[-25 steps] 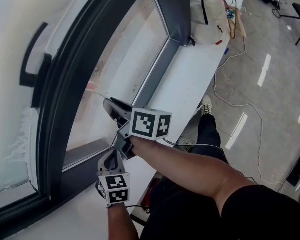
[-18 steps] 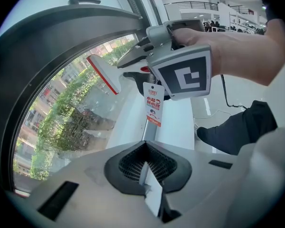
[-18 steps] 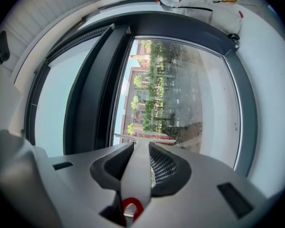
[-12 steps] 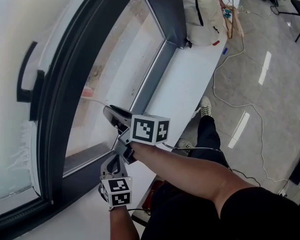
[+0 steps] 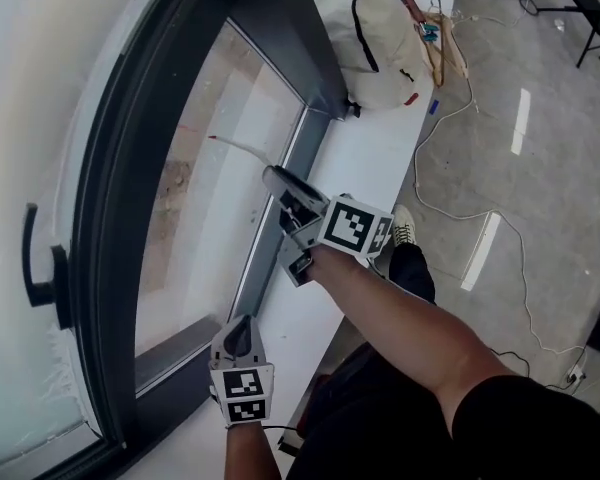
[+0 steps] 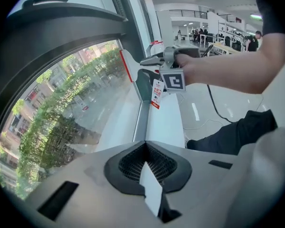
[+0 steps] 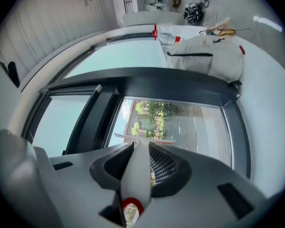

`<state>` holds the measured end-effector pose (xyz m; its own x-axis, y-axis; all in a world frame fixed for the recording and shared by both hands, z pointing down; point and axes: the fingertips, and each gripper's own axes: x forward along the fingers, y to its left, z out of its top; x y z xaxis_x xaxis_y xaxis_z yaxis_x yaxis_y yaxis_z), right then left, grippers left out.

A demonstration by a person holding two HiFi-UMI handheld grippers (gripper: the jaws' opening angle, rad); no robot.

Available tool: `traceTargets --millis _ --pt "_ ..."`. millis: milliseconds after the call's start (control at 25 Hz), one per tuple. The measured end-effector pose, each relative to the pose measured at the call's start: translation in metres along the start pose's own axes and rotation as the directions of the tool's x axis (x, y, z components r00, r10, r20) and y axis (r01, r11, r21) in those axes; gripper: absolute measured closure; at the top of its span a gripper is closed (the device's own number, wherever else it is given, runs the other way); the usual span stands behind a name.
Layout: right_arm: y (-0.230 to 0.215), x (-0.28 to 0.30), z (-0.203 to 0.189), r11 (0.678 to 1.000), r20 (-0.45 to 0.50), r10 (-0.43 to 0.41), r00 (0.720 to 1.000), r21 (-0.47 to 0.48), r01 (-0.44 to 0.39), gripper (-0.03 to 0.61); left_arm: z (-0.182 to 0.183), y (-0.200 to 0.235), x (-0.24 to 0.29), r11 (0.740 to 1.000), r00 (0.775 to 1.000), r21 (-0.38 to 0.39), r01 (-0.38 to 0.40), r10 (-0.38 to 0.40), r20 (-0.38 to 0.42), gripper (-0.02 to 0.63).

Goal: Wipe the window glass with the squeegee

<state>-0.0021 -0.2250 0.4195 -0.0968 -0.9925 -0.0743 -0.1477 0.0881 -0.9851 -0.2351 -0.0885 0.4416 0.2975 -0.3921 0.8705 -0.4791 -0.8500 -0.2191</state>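
Two grippers show. The right forearm (image 5: 400,313) stretches over the windowsill (image 5: 365,163), with the right gripper (image 5: 286,188) jaws clenched on the one squeegee (image 5: 242,149). Its blade lies on the window glass (image 5: 205,208) near the pane's lower edge. The left gripper (image 5: 238,336) has its jaws closed and empty. Earlier the pair sat close; now they are well apart.

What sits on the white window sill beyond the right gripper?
A cream fabric bag with a black strap, wooden hangers beside it. Whatever lies under the bag is hidden.
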Motion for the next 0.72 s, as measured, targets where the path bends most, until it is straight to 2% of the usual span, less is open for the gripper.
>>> traceTargets --millis 160,320,600,720 --pt "-0.024 0.022 0.074 1.000 0.103 -0.019 0.995 -0.006 0.020 0.488 0.033 -0.010 0.014 0.999 0.999 0.035 0.037 -0.037 0.002 0.613" --pt "-0.040 0.052 0.125 1.000 0.159 -0.011 0.987 -0.003 0.012 0.488 0.055 -0.009 0.031 0.997 0.999 0.055 0.051 -0.051 -0.015 0.612" --pt "-0.062 0.085 0.151 1.000 0.146 -0.014 0.989 -0.008 0.015 0.488 0.082 -0.005 0.050 0.995 0.999 0.091 0.037 -0.034 -0.041 0.612" --pt "-0.069 0.092 0.154 1.000 0.136 -0.023 0.990 -0.011 0.025 0.488 0.087 -0.003 0.055 0.996 0.998 0.081 0.035 -0.031 -0.047 0.612"
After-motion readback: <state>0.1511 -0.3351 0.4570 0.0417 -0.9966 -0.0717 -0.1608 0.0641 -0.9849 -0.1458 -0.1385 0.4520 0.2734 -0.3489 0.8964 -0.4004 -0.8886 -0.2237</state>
